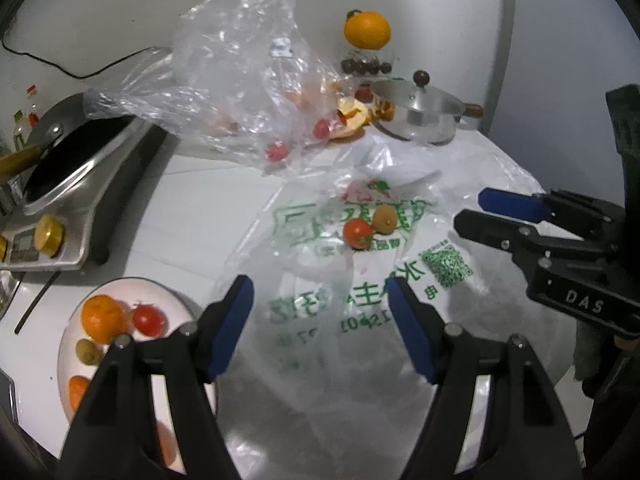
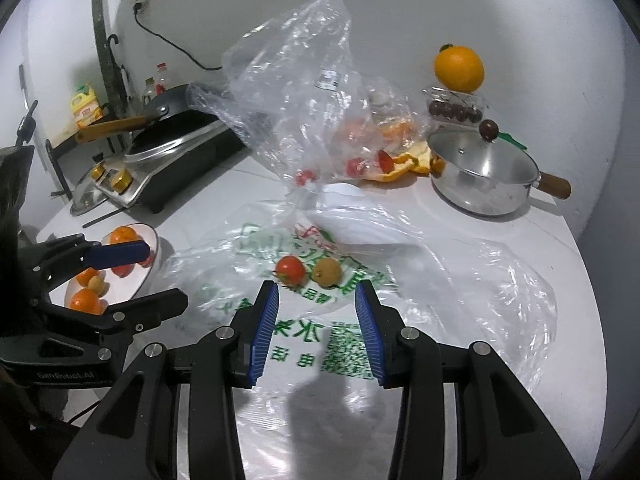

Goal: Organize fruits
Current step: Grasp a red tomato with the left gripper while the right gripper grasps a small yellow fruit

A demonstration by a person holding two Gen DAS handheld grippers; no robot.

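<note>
On the desk's left, the plate [image 1: 68,344] already held fruit; my left tongs [image 1: 320,316] and right tongs [image 2: 316,320] both gaped wide, empty. Ahead, tomato [image 2: 291,269] touched longan [image 2: 327,271] on slippery printed bag [image 2: 360,360]; I feared either rolling away.

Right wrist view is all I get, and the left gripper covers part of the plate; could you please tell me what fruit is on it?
Observer: The plate holds an orange, a tomato, a small greenish fruit and a second orange.
Operator: Thank you; is anything between the left gripper's jaws?
Observer: No, the left gripper is open; only the printed bag shows between them.
</note>
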